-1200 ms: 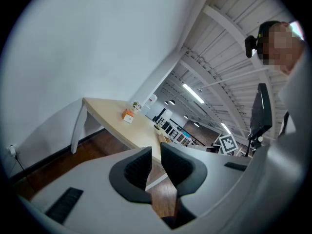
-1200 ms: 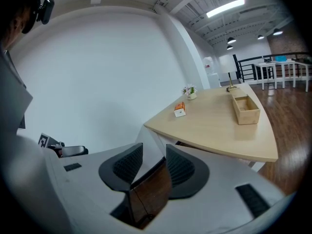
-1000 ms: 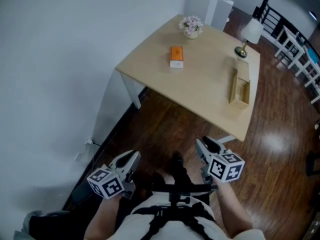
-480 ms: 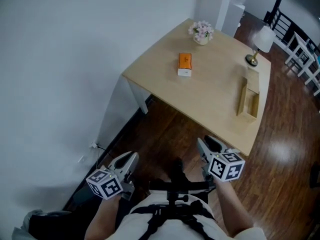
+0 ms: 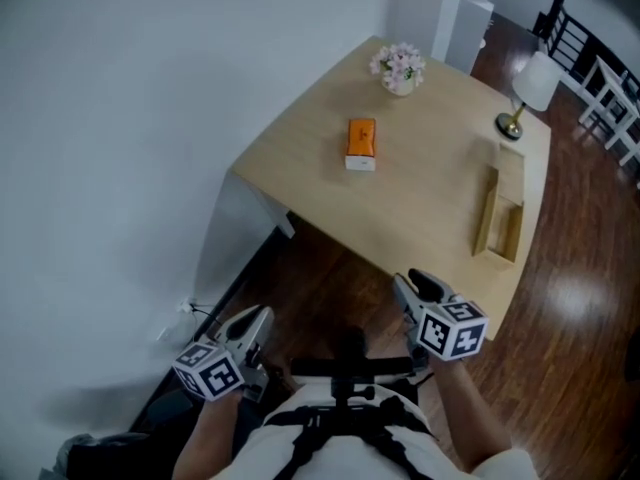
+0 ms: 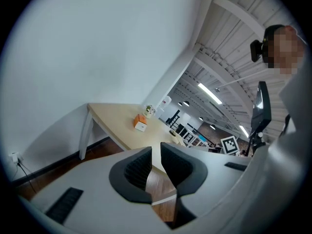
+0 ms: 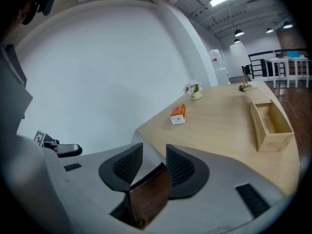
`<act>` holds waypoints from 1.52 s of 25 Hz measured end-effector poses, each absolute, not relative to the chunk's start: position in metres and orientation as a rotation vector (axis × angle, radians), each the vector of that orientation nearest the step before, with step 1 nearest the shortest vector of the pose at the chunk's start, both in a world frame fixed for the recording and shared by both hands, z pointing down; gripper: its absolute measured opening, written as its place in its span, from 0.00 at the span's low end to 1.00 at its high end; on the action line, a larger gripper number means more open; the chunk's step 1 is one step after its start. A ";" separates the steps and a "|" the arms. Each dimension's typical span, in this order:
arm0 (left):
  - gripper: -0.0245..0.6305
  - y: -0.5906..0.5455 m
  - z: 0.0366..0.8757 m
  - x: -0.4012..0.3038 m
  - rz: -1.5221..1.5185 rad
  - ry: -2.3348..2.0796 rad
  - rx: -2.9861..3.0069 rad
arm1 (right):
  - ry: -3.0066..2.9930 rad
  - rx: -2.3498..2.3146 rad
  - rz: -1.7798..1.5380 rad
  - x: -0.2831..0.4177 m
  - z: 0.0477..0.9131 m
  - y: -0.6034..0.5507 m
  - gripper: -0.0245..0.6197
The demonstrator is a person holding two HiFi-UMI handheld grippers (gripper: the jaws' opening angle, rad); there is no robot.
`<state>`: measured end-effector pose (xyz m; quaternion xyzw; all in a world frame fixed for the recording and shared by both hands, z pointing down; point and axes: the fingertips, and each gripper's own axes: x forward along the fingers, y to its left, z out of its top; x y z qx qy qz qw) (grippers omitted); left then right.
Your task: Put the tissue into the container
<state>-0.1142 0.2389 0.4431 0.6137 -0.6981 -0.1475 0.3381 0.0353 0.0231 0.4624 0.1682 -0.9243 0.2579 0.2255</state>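
over floor, left gripper, right gripper: jaws narrowly apart, empty

The surface is standing on a dark, shiny wooden floor, with one side running along beside a white wall. Its top is showing light wood, and its legs are showing white. Four things are sitting on it, all well apart from each other. An orange and white tissue box is lying near the middle, closer to the wall side. A small pot of pale flowers is standing near the far corner. A lamp with a white shade is standing by the far edge. A long, open wooden container is lying along the side away from the wall, near the lamp.
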 end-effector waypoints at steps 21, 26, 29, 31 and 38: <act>0.10 0.139 0.438 -0.104 -0.280 -1.822 1.571 | -2.560 0.425 0.733 0.028 0.471 -0.061 0.28; 0.10 0.126 0.439 -0.105 -0.272 -1.804 1.586 | -2.560 0.436 0.725 0.030 0.471 -0.067 0.30; 0.10 0.118 0.442 -0.108 -0.268 -1.783 1.610 | -2.573 0.466 0.730 0.030 0.471 -0.074 0.30; 0.10 0.112 0.445 -0.115 -0.260 -1.771 1.619 | -2.576 0.488 0.731 0.028 0.473 -0.078 0.30; 0.10 0.093 0.453 -0.149 -0.237 -1.713 1.656 | -2.546 0.543 0.760 0.004 0.483 -0.079 0.30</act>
